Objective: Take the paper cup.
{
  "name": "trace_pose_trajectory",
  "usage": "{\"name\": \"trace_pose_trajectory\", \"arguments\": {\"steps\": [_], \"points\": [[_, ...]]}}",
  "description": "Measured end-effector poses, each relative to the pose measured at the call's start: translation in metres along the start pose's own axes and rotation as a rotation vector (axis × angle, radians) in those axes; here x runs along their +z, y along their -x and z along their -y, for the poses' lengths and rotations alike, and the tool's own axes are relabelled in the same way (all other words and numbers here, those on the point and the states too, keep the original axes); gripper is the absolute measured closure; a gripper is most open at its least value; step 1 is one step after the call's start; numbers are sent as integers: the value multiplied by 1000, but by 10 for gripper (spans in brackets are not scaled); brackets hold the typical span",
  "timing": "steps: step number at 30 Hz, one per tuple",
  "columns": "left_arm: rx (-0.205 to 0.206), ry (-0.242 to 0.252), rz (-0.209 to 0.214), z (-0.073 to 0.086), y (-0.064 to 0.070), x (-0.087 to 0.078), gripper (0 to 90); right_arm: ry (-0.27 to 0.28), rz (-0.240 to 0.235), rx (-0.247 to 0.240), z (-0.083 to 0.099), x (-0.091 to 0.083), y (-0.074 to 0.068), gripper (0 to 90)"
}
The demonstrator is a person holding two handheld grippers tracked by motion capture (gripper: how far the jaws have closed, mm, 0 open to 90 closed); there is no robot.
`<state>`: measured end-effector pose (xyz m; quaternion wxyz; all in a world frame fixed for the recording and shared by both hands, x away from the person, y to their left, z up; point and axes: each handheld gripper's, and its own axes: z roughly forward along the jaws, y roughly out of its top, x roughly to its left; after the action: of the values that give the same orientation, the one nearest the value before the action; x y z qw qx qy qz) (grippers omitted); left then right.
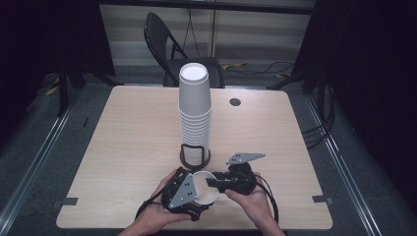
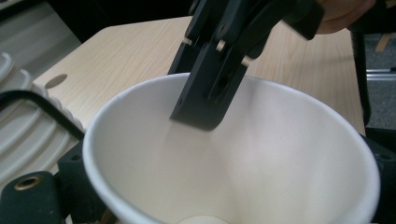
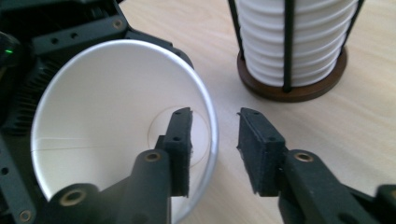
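- A single white paper cup (image 1: 204, 192) sits between the two claws at the near edge of the desk (image 1: 128, 147), just in front of the tall cup stack (image 1: 195, 115).
- The cup is tipped so its open mouth faces the right claw (image 3: 215, 149); its inside is plain white with a round bottom disc and a faint seam line running across the wall in the right gripper view.
- Its rim (image 2: 233, 84) is a thin rolled edge, smooth and round, with no dents that I can see.
- The left claw (image 1: 189, 194) is clenched on the cup: the cup's body sits against its black frame in the left gripper view, and its mouth stays steady between the jaw parts at either side.
- The right claw is released, its jaws spread apart. One jaw reaches inside the cup's mouth, the other stays outside over the bare desk, so the cup wall stands in the gap between them; whether the pads touch the wall I cannot tell.
- The stack is many white cups nested mouth down, the top cup's bottom facing up.
- The stack stands in a holder (image 3: 292, 86) with a round dark wooden base and thin black wire uprights that hug the lowest cups.
- The cup itself holds nothing but the right claw's inner jaw.
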<state>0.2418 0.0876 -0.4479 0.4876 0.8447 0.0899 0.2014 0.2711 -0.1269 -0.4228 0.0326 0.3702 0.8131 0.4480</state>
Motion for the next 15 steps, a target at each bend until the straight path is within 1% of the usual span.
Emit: {"name": "trace_pose_trajectory", "arguments": {"steps": [2, 4, 6, 7, 9, 11, 13, 14, 15], "points": [[-32, 9, -7, 2, -2, -1, 97, 29, 6, 7, 1, -3, 1, 580], [-61, 15, -4, 3, -5, -3, 97, 51, 14, 7, 1, -6, 2, 556], [-106, 29, -12, 5, -6, -5, 97, 82, 24, 20, 2, -9, 3, 508], [-127, 33, -15, 6, -7, -7, 97, 95, 25, 22, 2, -11, 4, 499], [-151, 38, -23, 8, -9, -10, 97, 118, 25, 28, 2, -15, 5, 480], [-191, 53, -16, 10, -12, -13, 98, 142, 29, 31, 2, -19, 7, 450], [-243, 73, -19, 12, -16, -16, 98, 161, 34, 38, 3, -23, 9, 432], [-255, 83, -17, 13, -18, -18, 98, 174, 39, 40, 4, -24, 9, 415], [-270, 93, -25, 13, -19, -20, 98, 177, 45, 46, 5, -25, 11, 408]]}}
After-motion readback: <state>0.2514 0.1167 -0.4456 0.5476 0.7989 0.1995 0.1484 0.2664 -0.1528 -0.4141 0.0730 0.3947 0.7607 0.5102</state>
